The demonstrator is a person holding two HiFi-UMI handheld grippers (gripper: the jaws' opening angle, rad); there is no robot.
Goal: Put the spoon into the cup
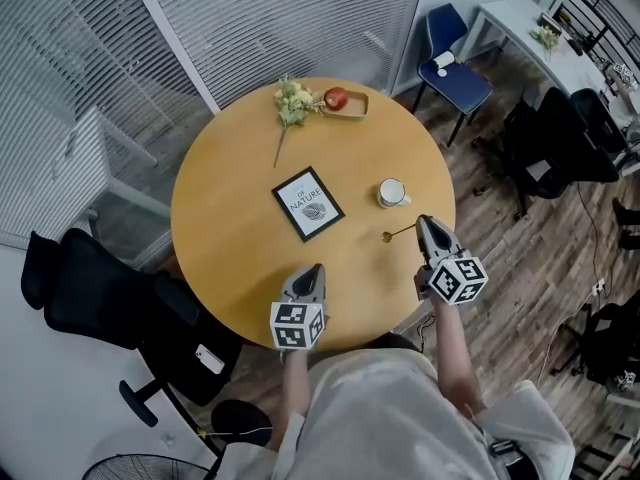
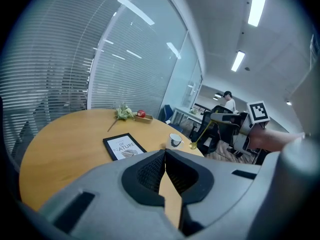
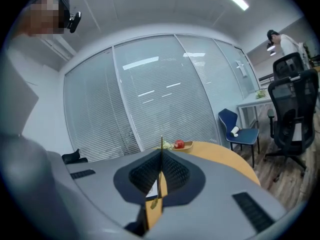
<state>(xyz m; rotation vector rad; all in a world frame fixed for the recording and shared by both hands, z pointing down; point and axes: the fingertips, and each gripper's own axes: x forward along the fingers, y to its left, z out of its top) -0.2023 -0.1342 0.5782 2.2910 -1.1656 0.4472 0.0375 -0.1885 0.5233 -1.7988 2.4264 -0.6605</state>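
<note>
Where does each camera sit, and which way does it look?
Head view: on the person's head, looking steeply down at the table; torso, forearms, left gripper and right gripper show.
Left gripper view: on the left gripper, looking along its shut jaws across the table to the cup; the right gripper shows, holding the spoon.
Right gripper view: on the right gripper, looking along jaws shut on the spoon toward the blinds.
Shared: all three show the apple.
</note>
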